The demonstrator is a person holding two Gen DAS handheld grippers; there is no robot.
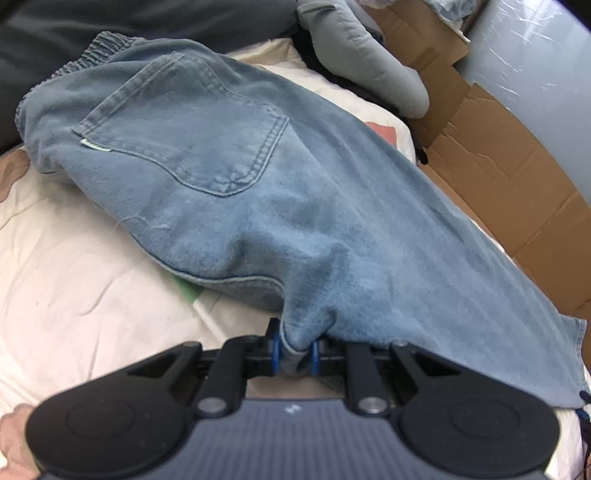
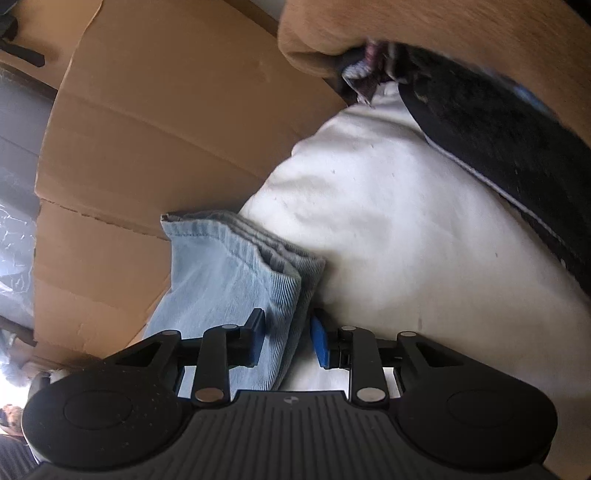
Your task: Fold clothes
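Light blue jeans (image 1: pixel 229 155) lie across a cream bedsheet (image 1: pixel 74 280), back pocket up and elastic waistband at the far left. My left gripper (image 1: pixel 295 350) is shut on a bunched fold of denim near the crotch seam, close to the sheet. In the right wrist view the layered leg hem of the jeans (image 2: pixel 236 266) sticks out between the blue pads (image 2: pixel 319 341). My right gripper (image 2: pixel 286 341) is shut on those stacked denim layers, beside a white cushion (image 2: pixel 388 221).
Flattened cardboard (image 1: pixel 491 155) lines the bed's right side, with plastic-wrapped grey surface (image 1: pixel 535 55) behind it. A grey stuffed garment or pillow (image 1: pixel 365 55) lies at the far end. A dark fabric item (image 2: pixel 498 140) rests on the white cushion, under a tan surface (image 2: pixel 443 29).
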